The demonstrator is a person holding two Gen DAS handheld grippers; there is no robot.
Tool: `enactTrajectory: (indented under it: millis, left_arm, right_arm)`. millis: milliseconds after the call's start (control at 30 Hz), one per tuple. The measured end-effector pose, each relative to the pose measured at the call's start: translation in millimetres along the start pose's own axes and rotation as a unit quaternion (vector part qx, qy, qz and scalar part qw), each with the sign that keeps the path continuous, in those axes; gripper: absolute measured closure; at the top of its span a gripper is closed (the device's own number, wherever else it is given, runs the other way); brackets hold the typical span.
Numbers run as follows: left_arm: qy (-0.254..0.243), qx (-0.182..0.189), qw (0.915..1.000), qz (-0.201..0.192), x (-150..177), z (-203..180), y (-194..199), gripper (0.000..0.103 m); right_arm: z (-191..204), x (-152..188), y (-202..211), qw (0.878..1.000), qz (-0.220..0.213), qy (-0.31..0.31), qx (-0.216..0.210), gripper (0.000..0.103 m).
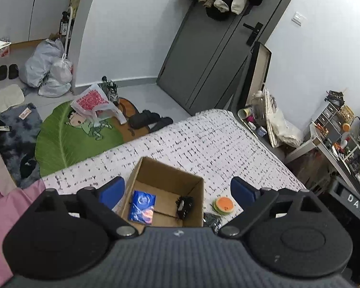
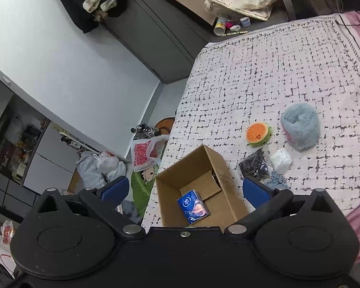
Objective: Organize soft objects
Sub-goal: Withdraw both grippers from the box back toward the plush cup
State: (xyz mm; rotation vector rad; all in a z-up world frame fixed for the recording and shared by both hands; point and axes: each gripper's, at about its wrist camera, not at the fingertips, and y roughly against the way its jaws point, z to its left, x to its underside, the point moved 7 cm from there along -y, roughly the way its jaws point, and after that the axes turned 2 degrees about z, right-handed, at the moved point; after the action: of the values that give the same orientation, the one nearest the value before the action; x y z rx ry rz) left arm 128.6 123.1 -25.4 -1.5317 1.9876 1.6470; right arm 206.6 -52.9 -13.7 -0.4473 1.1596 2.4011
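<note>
Above cardboard box (image 2: 199, 182) — both grippers gape, empty.

White letters "DAS" stand on a black case (image 1: 352, 206); print on the plastic bag (image 2: 144, 154) is unreadable.

The left gripper (image 1: 177, 188) has two blue fingertip pads on black angular link arms. Silver round pivot pins sit at the link joints, just ahead of a ribbed grey body that carries a small silver emblem at its front edge. Two large black discs flank that ribbed body.

The right gripper (image 2: 184, 188) has the same blue pads, black links and silver pins, but its body is smooth black, with a single screw at its front edge.
</note>
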Motion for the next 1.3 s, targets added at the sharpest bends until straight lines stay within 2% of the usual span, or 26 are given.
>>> enactTrajectory:
  millis: [133,433,667,1033,1300]
  left_arm:
    - [-0.025,-0.016,0.9995,0.004,4,-11,9,0.009]
    - [-0.055,-0.015,0.9982,0.019,13,-39,10,0.008]
    - [-0.062,-0.004,0.9978,0.022,25,-64,5,0.008]
    - [-0.104,0.022,0.9937,0.034,45,-121,-16,0.008]
    - [-0.112,0.044,0.9918,0.042,53,-150,-41,0.008]
  right_arm:
    - [-3,-4,17,1.000,-0.006,0.017,0.005,0.000]
    - [-21,-12,35,0.998,-0.003,0.063,0.022,0.000]
    - [-52,-26,43,0.997,-0.001,0.070,0.035,0.000]
    - [-92,-64,63,0.997,-0.018,0.055,0.044,0.000]
    - [-114,-82,57,0.993,-0.006,0.088,0.073,0.000]
